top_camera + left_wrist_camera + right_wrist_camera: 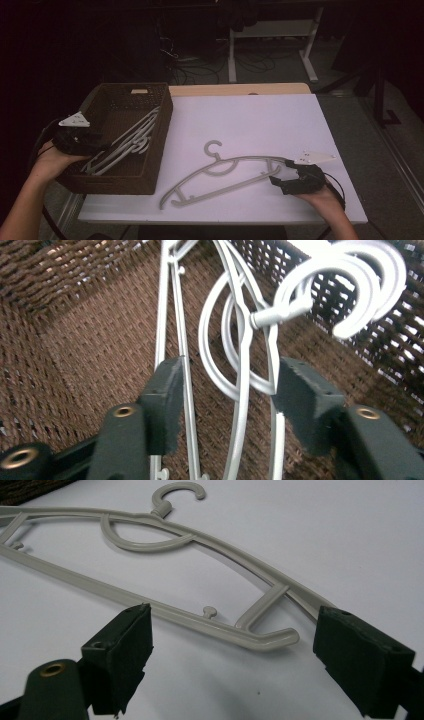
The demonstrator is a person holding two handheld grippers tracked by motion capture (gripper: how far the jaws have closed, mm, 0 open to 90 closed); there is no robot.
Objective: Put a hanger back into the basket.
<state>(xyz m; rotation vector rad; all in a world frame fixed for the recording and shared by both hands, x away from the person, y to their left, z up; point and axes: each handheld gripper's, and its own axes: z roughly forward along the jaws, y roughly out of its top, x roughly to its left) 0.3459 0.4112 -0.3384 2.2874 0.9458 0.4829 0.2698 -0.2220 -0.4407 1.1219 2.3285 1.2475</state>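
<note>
While the right hand-held gripper [230, 645] rests near on the white worktop [280, 125], jaws apart around a grey hanger's [220, 172] end without pressing, the left hand-held gripper [225, 390] farther left stands open over hangers [240, 340] in the wicker basket [160, 140].

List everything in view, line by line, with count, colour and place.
Basket: one, dark brown wicker, left end of the table.
Hangers in the basket: several, exact count unclear, pale grey, leaning inside it.
Hanger on the table: one, pale grey, lying flat on the white top, hook pointing away from the person.
Table: one, white top with a wooden far edge.
Desk frame: one, white, on the floor beyond, with cables near it.
Left gripper: one, black, jaws open over the hangers in the basket.
Right gripper: one, black, jaws open around the near end of the hanger on the table.
</note>
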